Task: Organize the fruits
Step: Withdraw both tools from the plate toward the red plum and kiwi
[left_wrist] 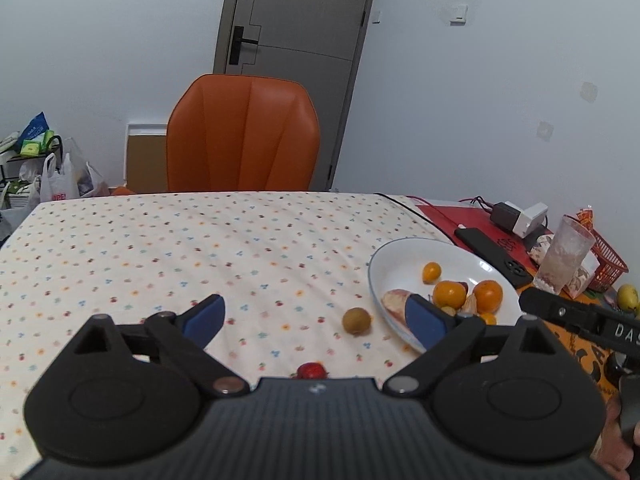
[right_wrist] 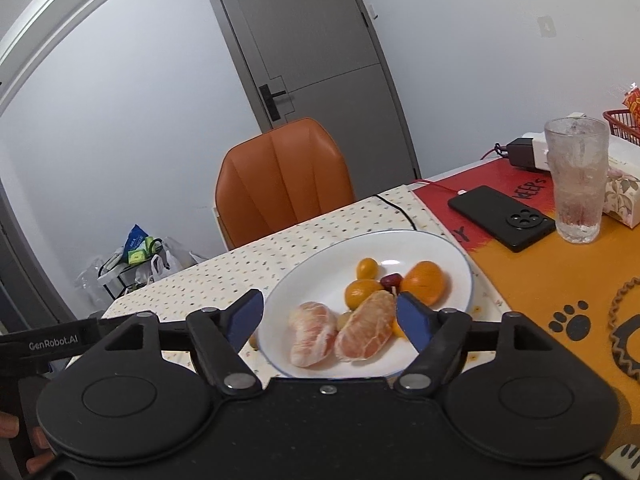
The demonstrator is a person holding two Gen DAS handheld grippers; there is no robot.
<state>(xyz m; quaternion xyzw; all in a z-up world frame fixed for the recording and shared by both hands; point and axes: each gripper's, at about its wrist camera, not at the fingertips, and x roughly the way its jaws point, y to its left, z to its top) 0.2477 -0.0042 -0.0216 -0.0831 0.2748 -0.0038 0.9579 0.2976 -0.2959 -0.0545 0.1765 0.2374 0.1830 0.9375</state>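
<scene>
A white plate (left_wrist: 384, 264) (right_wrist: 312, 280) on the dotted tablecloth holds two peeled citrus pieces (right_wrist: 312, 334) (right_wrist: 366, 330), several small oranges (right_wrist: 426, 282) (left_wrist: 450, 294) and a dark red fruit (right_wrist: 389, 281). A brown kiwi-like fruit (left_wrist: 357, 321) lies on the cloth left of the plate. A red strawberry (left_wrist: 311, 371) lies just in front of my left gripper's body. My left gripper (left_wrist: 316, 320) is open and empty above the cloth. My right gripper (right_wrist: 330, 318) is open and empty, just over the plate's near edge.
An orange chair (left_wrist: 242, 134) stands behind the table. Right of the plate are a black phone (right_wrist: 502, 216), a frosted glass (right_wrist: 578, 178), chargers (right_wrist: 528, 154), a red basket (left_wrist: 608, 260) and a yellow fruit (left_wrist: 627, 295). Bags sit on the floor at the left (left_wrist: 56, 180).
</scene>
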